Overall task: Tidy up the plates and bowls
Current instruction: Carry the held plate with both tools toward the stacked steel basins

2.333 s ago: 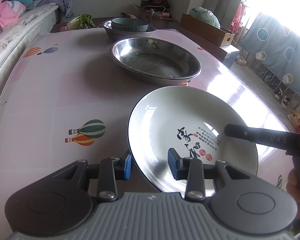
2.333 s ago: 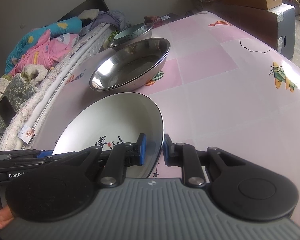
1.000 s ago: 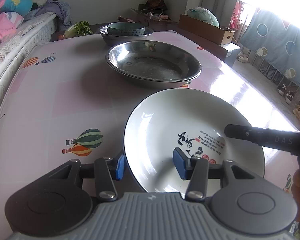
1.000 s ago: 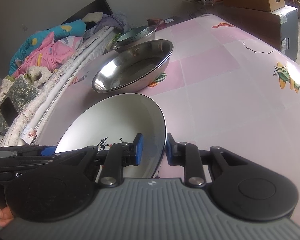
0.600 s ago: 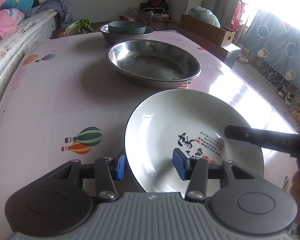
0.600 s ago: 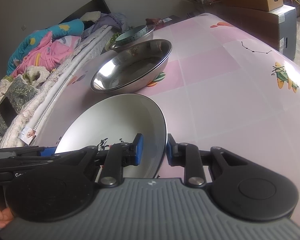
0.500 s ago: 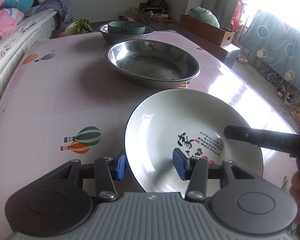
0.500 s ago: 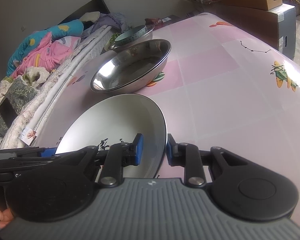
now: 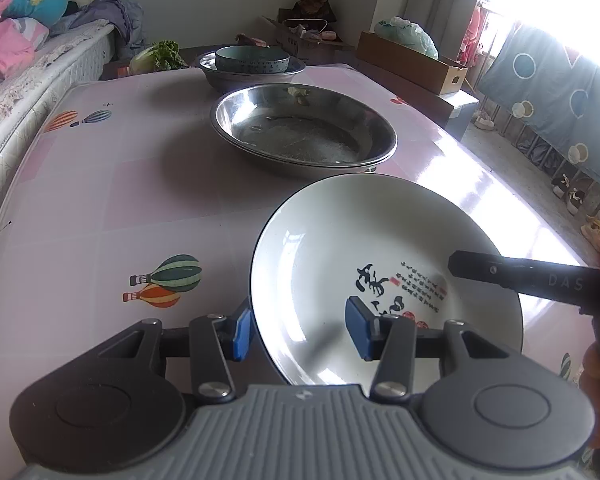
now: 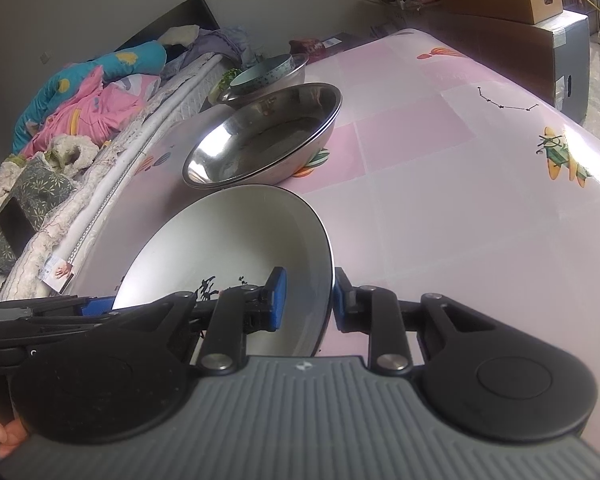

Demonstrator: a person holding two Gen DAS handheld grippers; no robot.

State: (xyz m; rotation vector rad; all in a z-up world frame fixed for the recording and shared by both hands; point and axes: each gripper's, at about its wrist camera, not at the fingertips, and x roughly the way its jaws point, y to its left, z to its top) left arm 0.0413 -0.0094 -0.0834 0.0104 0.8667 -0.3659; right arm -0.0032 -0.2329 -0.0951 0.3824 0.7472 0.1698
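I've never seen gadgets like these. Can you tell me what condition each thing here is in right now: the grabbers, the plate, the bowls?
Left gripper: fingers open, straddling the plate's near rim.
Right gripper: fingers close on either side of the plate's right rim; contact unclear.
White plate: upright, empty, printed with calligraphy.
Large steel basin: upright, nearly empty, on the table.
Teal bowl: nested inside a smaller steel basin.
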